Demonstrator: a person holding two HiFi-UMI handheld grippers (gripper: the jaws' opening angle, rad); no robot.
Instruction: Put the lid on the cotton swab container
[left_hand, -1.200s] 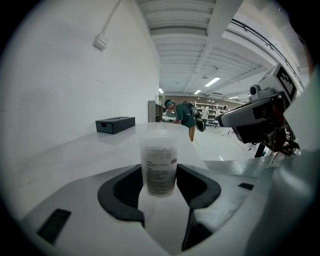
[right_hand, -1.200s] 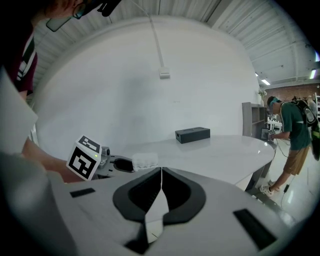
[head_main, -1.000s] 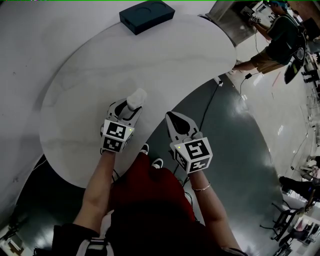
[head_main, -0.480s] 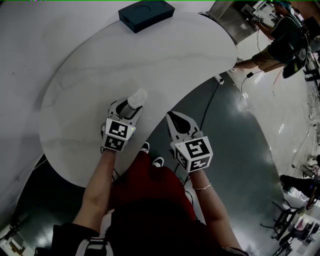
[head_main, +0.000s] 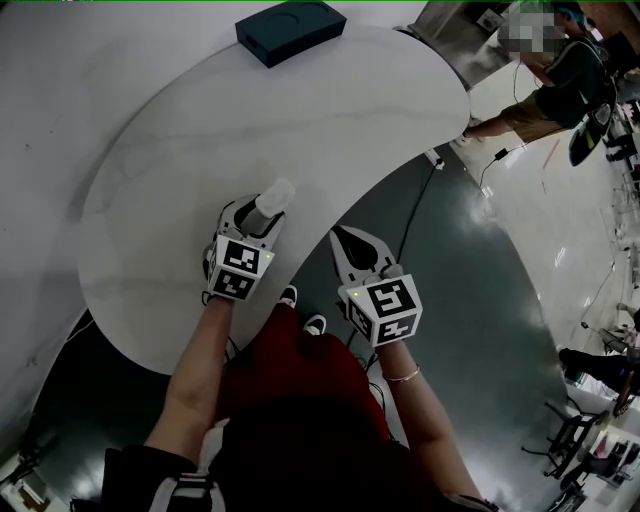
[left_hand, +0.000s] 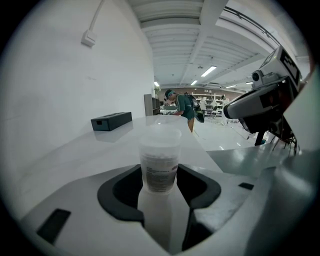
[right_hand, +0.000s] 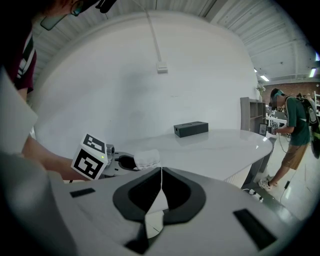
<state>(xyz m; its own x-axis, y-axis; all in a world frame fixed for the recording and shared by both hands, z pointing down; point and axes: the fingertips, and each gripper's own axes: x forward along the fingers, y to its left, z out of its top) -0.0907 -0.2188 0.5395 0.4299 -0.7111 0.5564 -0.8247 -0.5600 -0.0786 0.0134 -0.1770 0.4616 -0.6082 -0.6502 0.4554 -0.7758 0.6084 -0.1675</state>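
The cotton swab container (head_main: 273, 197) is a small translucent white cylinder with a printed label (left_hand: 160, 172) and a wider lid-like band (left_hand: 160, 137) on top. It stands out of my left gripper (head_main: 262, 214), which is shut on its sides above the white table (head_main: 180, 130), near the table's front edge. In the left gripper view the dark pads (left_hand: 120, 192) hug it on both sides. My right gripper (head_main: 343, 240) hovers over the dark floor just right of the table edge. Its jaws are shut tip to tip (right_hand: 161, 172) with nothing between them. From the right gripper view the container (right_hand: 146, 159) shows to the left.
A dark blue box (head_main: 291, 29) lies at the table's far edge, also seen in the gripper views (left_hand: 111, 120) (right_hand: 191, 128). A person (head_main: 560, 80) stands beyond the table at the upper right. A cable (head_main: 415, 210) runs across the glossy floor.
The left gripper has rolled slightly with the container still in it. The right gripper has stayed where it was.
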